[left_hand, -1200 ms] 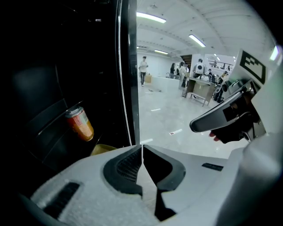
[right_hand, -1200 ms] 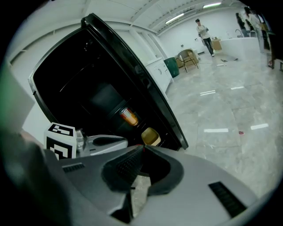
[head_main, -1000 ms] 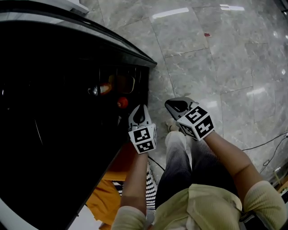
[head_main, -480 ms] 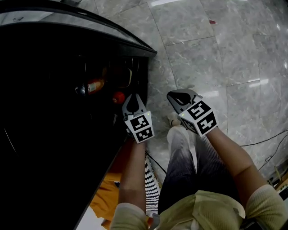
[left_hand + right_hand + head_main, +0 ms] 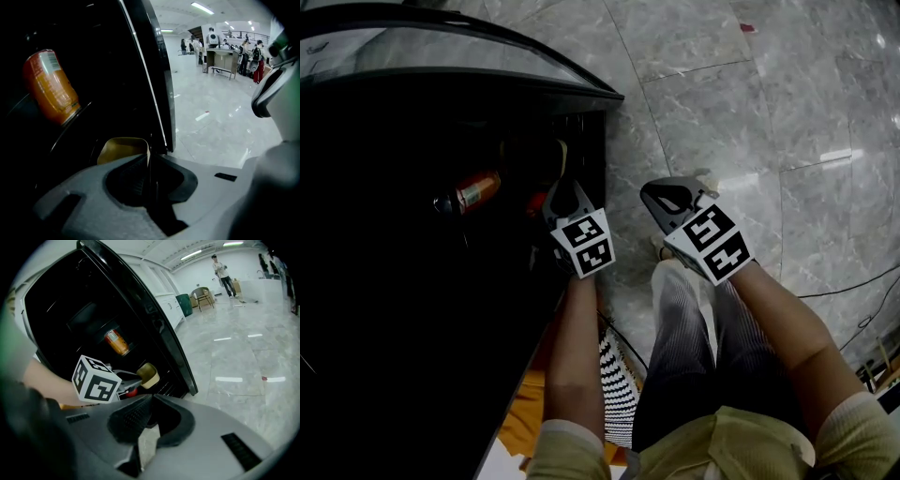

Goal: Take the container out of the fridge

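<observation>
The fridge (image 5: pixel 412 281) stands open, its inside dark. On a shelf rests a yellowish open container (image 5: pixel 119 147), faint in the head view (image 5: pixel 560 155) and plain in the right gripper view (image 5: pixel 149 373). My left gripper (image 5: pixel 565 184) reaches inside, jaws shut, tips (image 5: pixel 150 157) against the container's right rim; whether the rim is pinched I cannot tell. From the right gripper view the left gripper (image 5: pixel 139 377) touches that container. My right gripper (image 5: pixel 649 192) hangs shut outside over the floor, nothing between its tips (image 5: pixel 151 397).
An orange can (image 5: pixel 476 190) lies tilted deeper in the fridge (image 5: pixel 49 86), and a red item (image 5: pixel 132 392) sits below the container. The black fridge frame (image 5: pixel 600 141) borders the left gripper. Marble floor (image 5: pixel 750 112), a cable (image 5: pixel 853 281) and striped cloth (image 5: pixel 619 375) lie around my legs.
My left gripper has moved up and into the fridge, from beside the frame to the container's rim. The right gripper has stayed shut over the floor.
</observation>
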### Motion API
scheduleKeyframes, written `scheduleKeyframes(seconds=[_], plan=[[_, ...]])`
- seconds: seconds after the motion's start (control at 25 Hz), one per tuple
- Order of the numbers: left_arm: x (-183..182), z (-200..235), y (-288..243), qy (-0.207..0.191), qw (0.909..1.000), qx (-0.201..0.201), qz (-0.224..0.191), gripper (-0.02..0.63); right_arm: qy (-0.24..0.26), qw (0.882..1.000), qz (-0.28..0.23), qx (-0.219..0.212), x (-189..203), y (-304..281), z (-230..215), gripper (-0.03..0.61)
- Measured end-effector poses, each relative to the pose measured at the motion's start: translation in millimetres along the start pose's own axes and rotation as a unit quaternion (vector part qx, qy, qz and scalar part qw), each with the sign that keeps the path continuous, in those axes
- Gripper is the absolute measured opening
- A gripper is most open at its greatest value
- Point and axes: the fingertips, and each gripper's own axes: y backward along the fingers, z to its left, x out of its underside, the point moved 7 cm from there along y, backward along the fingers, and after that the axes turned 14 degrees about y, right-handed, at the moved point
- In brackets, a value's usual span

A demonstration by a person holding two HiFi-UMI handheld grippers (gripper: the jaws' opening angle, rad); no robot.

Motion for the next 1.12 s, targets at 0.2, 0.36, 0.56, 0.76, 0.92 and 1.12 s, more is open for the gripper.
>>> scheduleKeyframes(seconds=[0.2, 0.36, 0.56, 0.76, 0.92, 1.12], plan=[[1.8, 5.8, -27.3, -0.04, 0.999, -0.013, 0.016, 0.029, -0.013, 1.0, 0.011, -0.005, 12.5, -10.1, -7.5, 0.031], [0.9, 7.3, -46.7, -0.052, 0.9983, -0.011, 0.026, 0.029, -0.006, 1.0, 0.016, -0.005, 17.7, -19.6, -12.2, 0.031], [2.2, 7.4, -57.8, -0.061, 0.9978, -0.008, 0.025, 0.029, -0.002, 1.0, 0.019, -0.004, 22.3, -30.7, -19.0, 0.031], [5.4, 8.2, -66.1, -0.084, 0.9963, -0.001, 0.022, 0.037, -0.004, 1.0, 0.024, -0.008, 28.6, -40.3, -20.4, 0.031], [3.4, 8.9, -75.3, -0.086, 0.9959, -0.002, 0.027, 0.052, -0.005, 1.0, 0.027, -0.012, 34.1, -43.9, -22.1, 0.031], [5.8, 11.3, -84.2, -0.083, 0.9956, -0.005, 0.044, 0.052, -0.005, 0.999, 0.031, -0.013, 41.4, -43.1, -24.7, 0.031]])
